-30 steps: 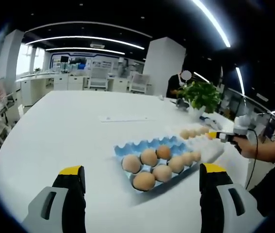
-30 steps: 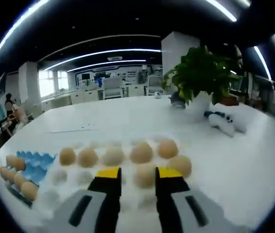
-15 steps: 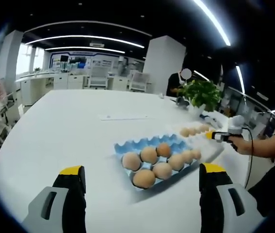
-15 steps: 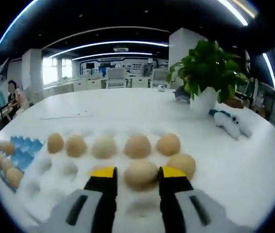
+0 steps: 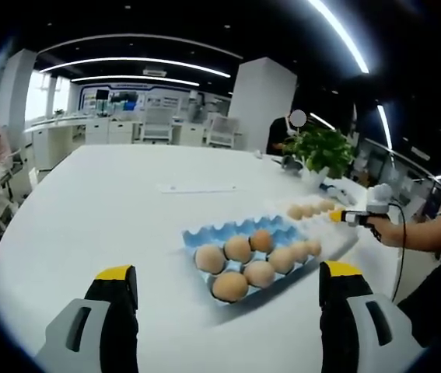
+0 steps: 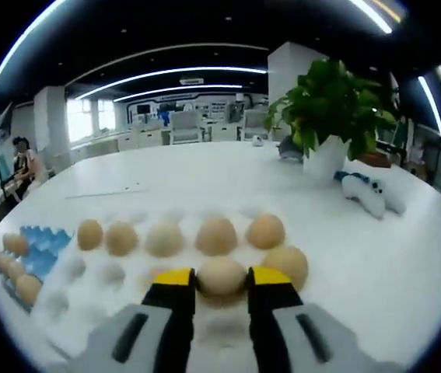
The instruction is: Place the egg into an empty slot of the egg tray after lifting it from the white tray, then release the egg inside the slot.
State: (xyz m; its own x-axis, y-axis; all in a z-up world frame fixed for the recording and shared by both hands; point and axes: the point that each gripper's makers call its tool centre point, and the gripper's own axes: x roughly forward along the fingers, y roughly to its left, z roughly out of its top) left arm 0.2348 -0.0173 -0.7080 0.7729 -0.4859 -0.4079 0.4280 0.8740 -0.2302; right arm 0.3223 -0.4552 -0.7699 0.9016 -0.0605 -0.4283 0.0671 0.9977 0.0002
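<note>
In the right gripper view, the right gripper [image 6: 220, 277] rises from the bottom centre, its yellow-tipped fingers [image 6: 175, 278] closed against both sides of an egg [image 6: 221, 276] that sits in the near row of the white tray [image 6: 119, 291]. Another egg [image 6: 286, 264] lies just right of it, and a row of five more eggs [image 6: 216, 235] crosses the middle of the frame behind. At the left edge is the blue egg tray [image 6: 45, 237] with eggs along its edge. Farther off, upper right, a potted plant [image 6: 330, 109] stands on the white bench [image 6: 391, 256].

In the left gripper view, the left gripper [image 5: 228, 284] has its fingers [image 5: 115, 284] wide apart at the bottom corners, holding nothing. Beyond them, centre frame, is the blue egg tray [image 5: 212, 233] with eggs, the white tray [image 5: 337, 241] touching its right side, and a person's hand [image 5: 395, 229] at the right edge
</note>
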